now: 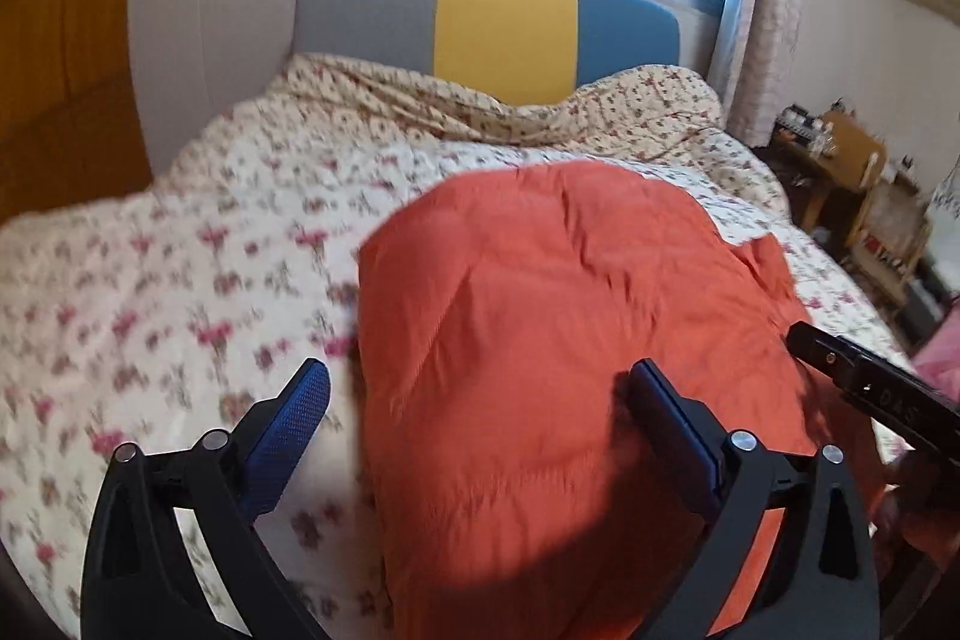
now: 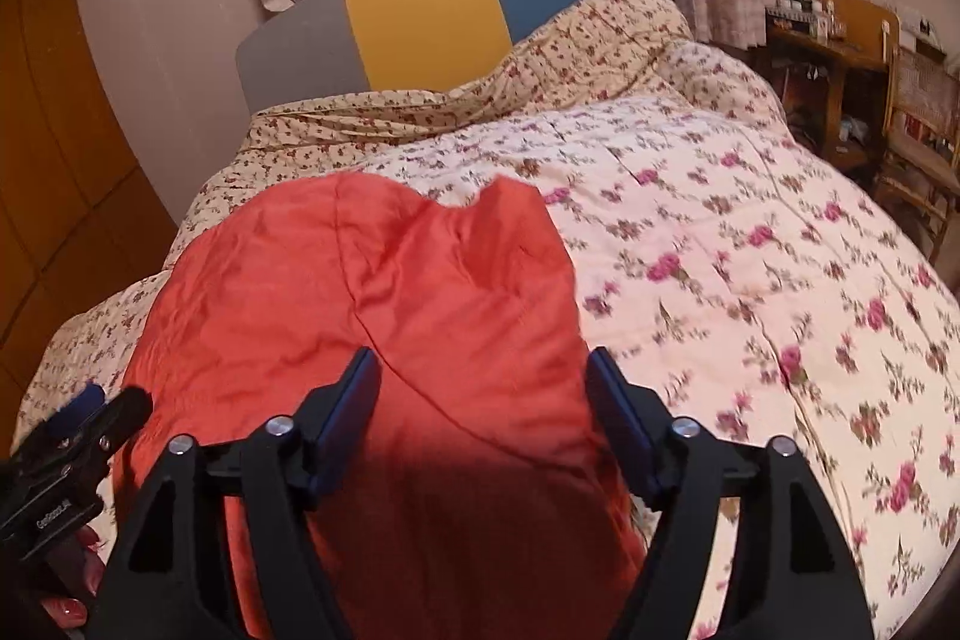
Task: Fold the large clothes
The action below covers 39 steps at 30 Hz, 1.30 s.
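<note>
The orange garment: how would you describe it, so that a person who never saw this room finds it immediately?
Start at the bed with the grey, yellow and blue headboard. On its floral quilt, at the near end, lies the orange garment, folded. It is the only plain, unpatterned fabric on the bed.

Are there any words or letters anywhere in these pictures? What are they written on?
"DAS": pale letters, partly cut off, on the black right gripper seen from the left wrist camera.
Small white lettering on the black left gripper body in the right wrist view: too blurred to read.
Boxes and jars on the wooden shelf: labels too small to read.
</note>
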### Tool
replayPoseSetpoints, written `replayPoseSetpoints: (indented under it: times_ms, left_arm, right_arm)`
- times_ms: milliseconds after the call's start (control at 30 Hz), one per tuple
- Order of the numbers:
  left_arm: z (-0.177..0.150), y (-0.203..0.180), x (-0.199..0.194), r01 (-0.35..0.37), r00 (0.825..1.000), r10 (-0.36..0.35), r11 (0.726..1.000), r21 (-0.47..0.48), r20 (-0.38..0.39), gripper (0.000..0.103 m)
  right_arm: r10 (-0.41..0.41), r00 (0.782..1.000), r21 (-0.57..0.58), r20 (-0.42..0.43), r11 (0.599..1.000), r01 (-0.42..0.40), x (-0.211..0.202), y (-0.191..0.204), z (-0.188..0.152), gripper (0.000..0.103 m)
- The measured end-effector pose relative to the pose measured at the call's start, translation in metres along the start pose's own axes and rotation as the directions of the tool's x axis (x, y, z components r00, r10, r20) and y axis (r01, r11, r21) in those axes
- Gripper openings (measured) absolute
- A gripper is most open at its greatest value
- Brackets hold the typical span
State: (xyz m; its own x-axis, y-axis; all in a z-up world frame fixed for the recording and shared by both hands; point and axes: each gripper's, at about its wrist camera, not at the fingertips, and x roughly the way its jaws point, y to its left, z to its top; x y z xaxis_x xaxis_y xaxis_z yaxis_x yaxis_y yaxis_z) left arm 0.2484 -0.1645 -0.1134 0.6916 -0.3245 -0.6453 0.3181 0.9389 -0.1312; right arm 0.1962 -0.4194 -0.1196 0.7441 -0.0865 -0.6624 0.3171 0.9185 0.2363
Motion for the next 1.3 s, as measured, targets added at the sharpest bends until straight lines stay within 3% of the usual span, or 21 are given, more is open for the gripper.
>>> replayPoseSetpoints:
  times_ms: [167, 267, 433, 500, 633, 700, 733, 800, 900, 1067, 1200, 1300]
  left_arm:
    - [-0.012, 0.011, -0.002, 0.111, 0.992, -0.112, 0.993, -0.026, -0.060, 0.100]
    - [-0.018, 0.020, 0.001, 0.186, 0.975, -0.192, 0.981, -0.059, -0.115, 0.100]
    - [-0.032, 0.025, 0.005, 0.282, 0.930, -0.303, 0.951, -0.126, -0.208, 0.100]
    - [-0.036, 0.026, 0.008, 0.308, 0.914, -0.338, 0.938, -0.156, -0.224, 0.100]
    - [-0.037, 0.023, 0.008, 0.321, 0.906, -0.351, 0.934, -0.154, -0.235, 0.100]
    - [-0.038, 0.020, 0.007, 0.325, 0.904, -0.350, 0.936, -0.136, -0.244, 0.099]
    - [-0.038, 0.020, 0.007, 0.326, 0.904, -0.349, 0.937, -0.129, -0.247, 0.099]
    - [-0.037, 0.021, 0.007, 0.328, 0.904, -0.350, 0.936, -0.128, -0.246, 0.092]
    - [-0.034, 0.020, 0.001, 0.320, 0.912, -0.337, 0.941, -0.107, -0.236, 0.080]
    - [-0.021, 0.022, -0.014, 0.297, 0.935, -0.303, 0.953, -0.061, -0.182, 0.066]
    - [-0.004, 0.034, -0.032, 0.238, 0.969, -0.237, 0.971, 0.006, -0.073, 0.061]
    - [0.007, 0.050, -0.041, 0.190, 0.982, -0.189, 0.981, 0.036, -0.014, 0.059]
  right_arm:
    - [0.071, 0.992, 0.069, -0.101, 0.996, -0.064, -0.003, -0.027, -0.008, 0.082]
    - [0.163, 0.971, 0.150, -0.176, 0.979, -0.137, 0.004, -0.046, -0.012, 0.083]
    - [0.266, 0.926, 0.261, -0.269, 0.945, -0.196, 0.019, -0.061, -0.019, 0.083]
    - [0.332, 0.894, 0.327, -0.301, 0.917, -0.230, 0.030, -0.064, -0.024, 0.083]
    - [0.415, 0.855, 0.405, -0.312, 0.872, -0.276, 0.042, -0.067, -0.027, 0.080]
    - [0.452, 0.834, 0.422, -0.316, 0.854, -0.302, 0.044, -0.065, -0.027, 0.073]
    - [0.466, 0.829, 0.432, -0.310, 0.846, -0.314, 0.044, -0.064, -0.026, 0.071]
    - [0.490, 0.821, 0.438, -0.294, 0.832, -0.341, 0.042, -0.061, -0.026, 0.056]
    - [0.482, 0.832, 0.399, -0.274, 0.844, -0.358, 0.032, -0.055, -0.023, 0.046]
    - [0.501, 0.845, 0.329, -0.185, 0.842, -0.428, 0.013, -0.033, -0.019, 0.038]
    - [0.539, 0.831, 0.295, -0.133, 0.823, -0.486, 0.013, -0.004, -0.015, 0.036]
    - [0.559, 0.823, 0.239, -0.102, 0.817, -0.525, 0.020, 0.030, -0.006, 0.036]
